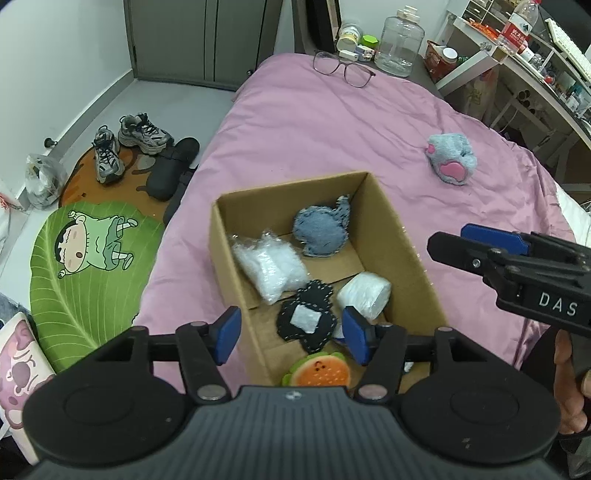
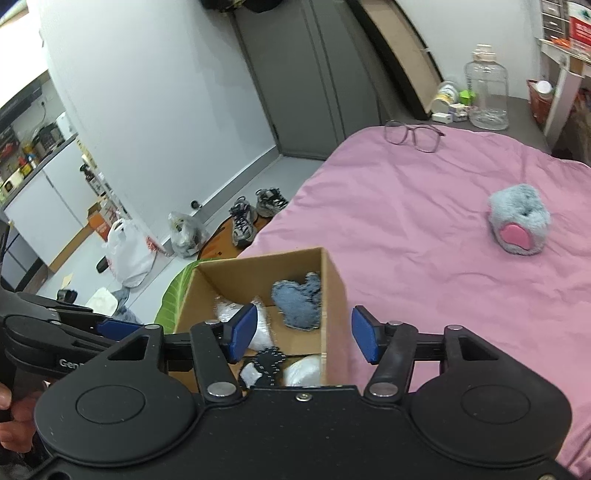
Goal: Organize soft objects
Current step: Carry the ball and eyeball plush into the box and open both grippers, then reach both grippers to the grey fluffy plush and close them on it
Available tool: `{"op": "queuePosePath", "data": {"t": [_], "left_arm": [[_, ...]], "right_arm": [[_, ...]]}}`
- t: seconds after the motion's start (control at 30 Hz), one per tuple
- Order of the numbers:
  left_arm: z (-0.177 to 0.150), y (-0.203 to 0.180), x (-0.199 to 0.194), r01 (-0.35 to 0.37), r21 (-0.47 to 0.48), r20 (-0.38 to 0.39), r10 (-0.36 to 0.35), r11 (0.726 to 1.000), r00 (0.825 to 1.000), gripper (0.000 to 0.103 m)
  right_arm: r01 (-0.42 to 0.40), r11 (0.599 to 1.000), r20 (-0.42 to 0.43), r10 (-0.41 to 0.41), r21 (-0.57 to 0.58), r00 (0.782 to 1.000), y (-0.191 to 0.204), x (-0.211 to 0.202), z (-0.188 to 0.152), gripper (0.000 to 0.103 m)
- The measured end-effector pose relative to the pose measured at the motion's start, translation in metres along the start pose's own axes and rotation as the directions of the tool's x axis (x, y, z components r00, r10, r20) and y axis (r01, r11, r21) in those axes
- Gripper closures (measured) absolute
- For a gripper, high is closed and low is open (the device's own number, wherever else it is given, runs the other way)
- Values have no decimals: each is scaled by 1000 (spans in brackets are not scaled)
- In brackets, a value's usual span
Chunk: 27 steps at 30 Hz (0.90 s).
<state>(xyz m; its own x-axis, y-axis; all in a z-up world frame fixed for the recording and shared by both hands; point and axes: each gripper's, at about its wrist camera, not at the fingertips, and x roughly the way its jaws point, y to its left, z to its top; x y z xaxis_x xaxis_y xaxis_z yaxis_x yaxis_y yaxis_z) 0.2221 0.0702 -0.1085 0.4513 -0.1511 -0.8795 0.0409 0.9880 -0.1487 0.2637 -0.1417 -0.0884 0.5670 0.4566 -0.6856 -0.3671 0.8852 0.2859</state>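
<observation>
Both our grippers hang spread and empty: the left gripper (image 1: 290, 334) over the cardboard box (image 1: 221, 254) at lower centre, the right gripper (image 2: 304, 338) at its rim. We judge one soft thing remains, the grey plush paw (image 2: 519, 223) at upper right on the pink bedsheet (image 2: 406, 229), apart from the box.

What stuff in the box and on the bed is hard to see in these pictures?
- Burger toy, left wrist view: its lower half is hidden by the left gripper body.
- Cardboard box, right wrist view: its near end is covered by the right gripper.
- White roll, right wrist view: only its top shows.
- Bottle label, left wrist view: print too small to read.
</observation>
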Motion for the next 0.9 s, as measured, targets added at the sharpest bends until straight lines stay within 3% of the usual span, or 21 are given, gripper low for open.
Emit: {"op": "queuePosePath", "data": {"t": [0.37,0.6,0.9], "left_arm": [[14,-33,-1,-34,41,5,34,999,999,25],[29,-54,3,-56,61,6,56,997,998,23],[53,-80,18,-68,73,5,68,995,998,23]], "right_arm": [[11,997,33,-14,77,999,-46,-17,6,37],[-15,989,55,7,149,998,-78,-24,7,34],[26,982,67,-39,186,997,-117,-21,10,34]]}}
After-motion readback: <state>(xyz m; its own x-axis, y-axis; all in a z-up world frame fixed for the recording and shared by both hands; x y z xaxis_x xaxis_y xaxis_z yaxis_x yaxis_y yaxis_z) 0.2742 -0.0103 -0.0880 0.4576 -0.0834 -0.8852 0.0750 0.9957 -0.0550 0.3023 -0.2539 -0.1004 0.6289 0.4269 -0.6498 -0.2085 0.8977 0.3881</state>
